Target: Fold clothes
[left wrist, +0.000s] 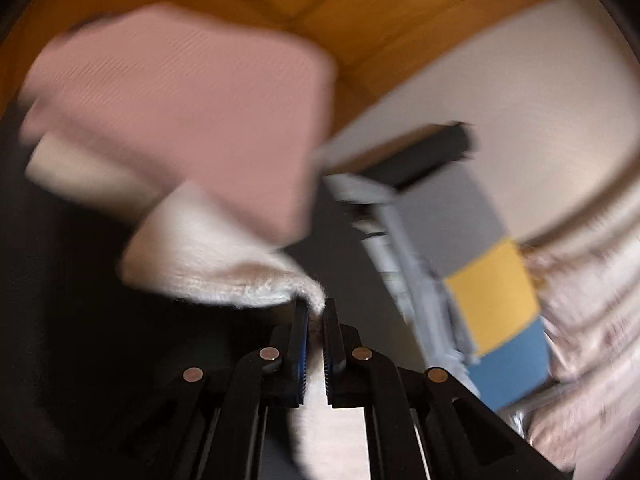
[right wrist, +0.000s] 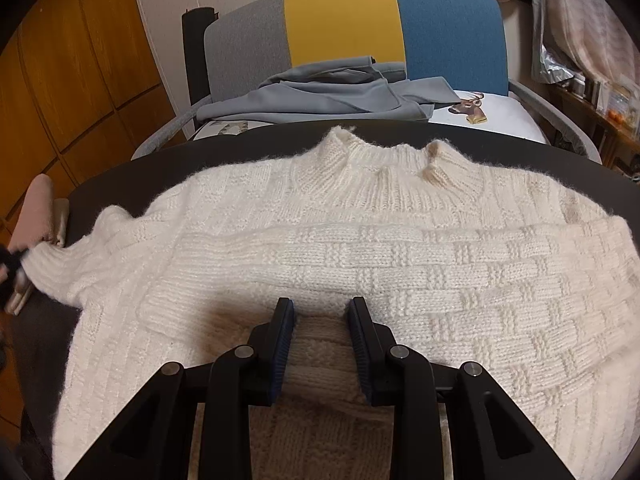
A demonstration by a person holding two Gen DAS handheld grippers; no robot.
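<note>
A cream chunky-knit sweater (right wrist: 360,248) lies spread on the dark round table (right wrist: 120,176), collar away from me, with one sleeve folded across its body. My right gripper (right wrist: 321,309) hovers open just over the lower middle of the sweater, knit showing between its fingers. The other sleeve (right wrist: 68,264) stretches to the table's left edge. In the blurred left wrist view, my left gripper (left wrist: 316,310) is shut on the cuff of that sleeve (left wrist: 224,268), lifted off the table.
A chair (right wrist: 344,20) with a grey, yellow and blue back stands behind the table, holding a grey garment (right wrist: 340,96) and a deer-print cushion (right wrist: 492,114). A folded pink cloth (left wrist: 180,108) sits left of the table. Wooden panels are at left, clutter at right.
</note>
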